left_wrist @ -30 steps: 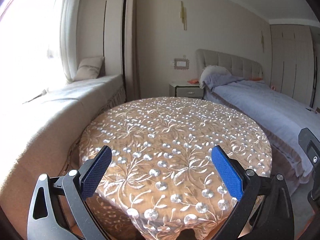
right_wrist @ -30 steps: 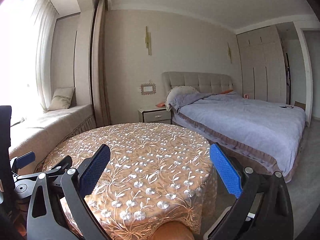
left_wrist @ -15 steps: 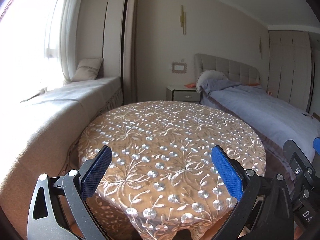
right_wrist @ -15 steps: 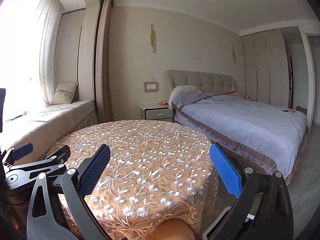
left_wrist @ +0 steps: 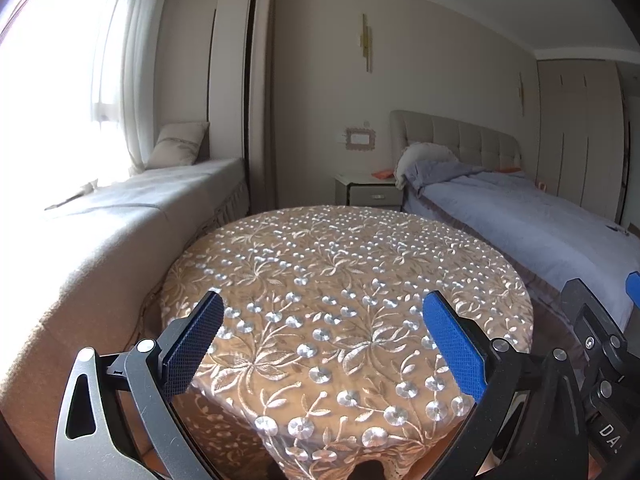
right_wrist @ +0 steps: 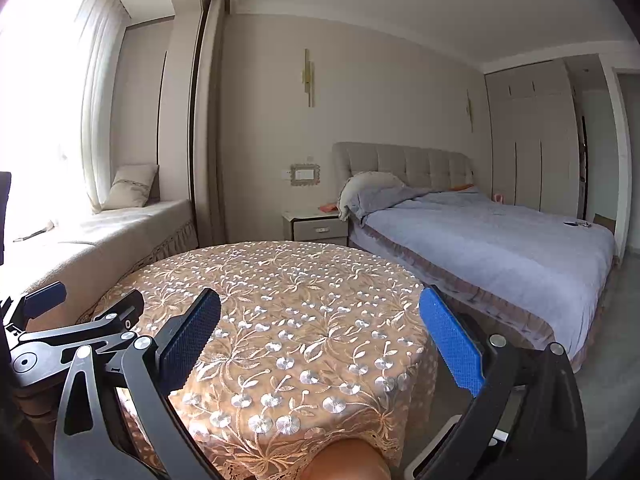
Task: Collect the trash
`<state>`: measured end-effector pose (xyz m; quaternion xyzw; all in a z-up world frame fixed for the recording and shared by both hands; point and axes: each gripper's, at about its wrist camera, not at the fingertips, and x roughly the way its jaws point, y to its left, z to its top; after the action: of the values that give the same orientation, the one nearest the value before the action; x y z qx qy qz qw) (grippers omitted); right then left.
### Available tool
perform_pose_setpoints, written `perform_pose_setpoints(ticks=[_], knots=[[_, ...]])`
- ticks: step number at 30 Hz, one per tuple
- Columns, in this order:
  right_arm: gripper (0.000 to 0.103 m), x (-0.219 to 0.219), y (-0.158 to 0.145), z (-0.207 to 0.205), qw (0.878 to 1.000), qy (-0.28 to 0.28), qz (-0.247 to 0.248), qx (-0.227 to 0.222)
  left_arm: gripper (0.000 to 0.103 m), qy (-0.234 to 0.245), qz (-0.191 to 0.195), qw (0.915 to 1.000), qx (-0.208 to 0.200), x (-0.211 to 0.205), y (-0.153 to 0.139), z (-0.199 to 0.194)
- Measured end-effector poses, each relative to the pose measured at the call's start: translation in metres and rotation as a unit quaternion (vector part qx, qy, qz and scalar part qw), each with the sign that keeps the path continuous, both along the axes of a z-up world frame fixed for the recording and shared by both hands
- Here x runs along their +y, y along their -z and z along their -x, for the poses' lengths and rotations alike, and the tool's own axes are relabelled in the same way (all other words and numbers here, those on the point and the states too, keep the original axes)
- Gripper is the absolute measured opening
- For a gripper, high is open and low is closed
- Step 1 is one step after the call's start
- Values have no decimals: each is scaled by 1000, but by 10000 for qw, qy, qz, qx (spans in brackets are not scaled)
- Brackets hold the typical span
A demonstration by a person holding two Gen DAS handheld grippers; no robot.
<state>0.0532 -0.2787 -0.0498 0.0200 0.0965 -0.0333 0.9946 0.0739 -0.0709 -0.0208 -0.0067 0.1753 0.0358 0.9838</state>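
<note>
Trash is nowhere visible from the left wrist: the left gripper (left_wrist: 320, 340) hangs wide open and empty over the near edge of the lace-covered worktop (left_wrist: 344, 264), so scan beyond it before committing; the view sits higher than a second ago. From the right wrist, the right gripper (right_wrist: 320, 336), equally wide and empty, faces the worktop, bed (right_wrist: 500, 236) behind it; the ceiling shows more.
</note>
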Motion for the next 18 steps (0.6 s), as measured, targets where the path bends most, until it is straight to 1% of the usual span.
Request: perform_pose_setpoints(ticks=[11, 18], knots=[[99, 0, 0, -3, 10000, -5, -67, 74, 98, 34, 30, 10000, 69, 1, 1, -1], [99, 0, 0, -2, 9999, -19, -88, 94, 98, -8, -20, 10000, 56, 1, 1, -2]])
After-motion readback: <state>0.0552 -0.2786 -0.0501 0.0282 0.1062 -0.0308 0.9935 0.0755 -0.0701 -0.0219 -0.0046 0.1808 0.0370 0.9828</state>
